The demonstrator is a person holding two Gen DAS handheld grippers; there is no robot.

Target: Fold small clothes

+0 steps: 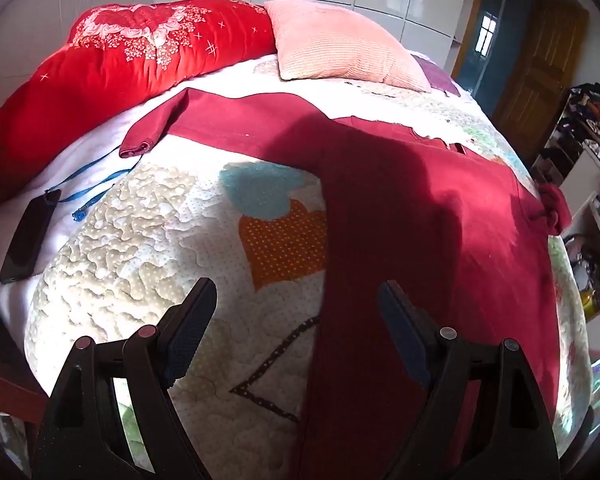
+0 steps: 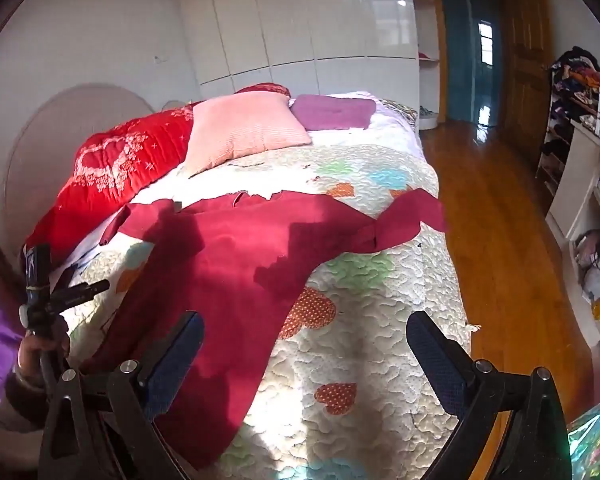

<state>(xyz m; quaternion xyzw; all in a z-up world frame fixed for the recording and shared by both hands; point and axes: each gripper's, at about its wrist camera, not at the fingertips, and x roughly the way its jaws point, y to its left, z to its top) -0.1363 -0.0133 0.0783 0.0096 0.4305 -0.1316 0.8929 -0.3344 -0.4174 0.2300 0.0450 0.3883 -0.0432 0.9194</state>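
A dark red long-sleeved top (image 1: pixel 400 208) lies spread flat on the quilted bed cover (image 1: pixel 140 248), one sleeve reaching left toward the red duvet, the other bunched at the bed's right edge. In the right wrist view the same top (image 2: pixel 240 256) covers the near left part of the bed, its right sleeve (image 2: pixel 412 216) hanging over the side. My left gripper (image 1: pixel 298 320) hovers open above the top's lower hem and the quilt. My right gripper (image 2: pixel 304 344) stands open over the quilt just right of the top. Nothing is between either pair of fingers.
A red floral duvet (image 1: pixel 120 60), a pink pillow (image 1: pixel 340 48) and a folded purple cloth (image 2: pixel 332 112) lie at the head of the bed. A black phone (image 1: pixel 28 236) with a blue lanyard rests on the left. Wooden floor (image 2: pixel 500 220) and cluttered shelves (image 2: pixel 588 160) lie to the right.
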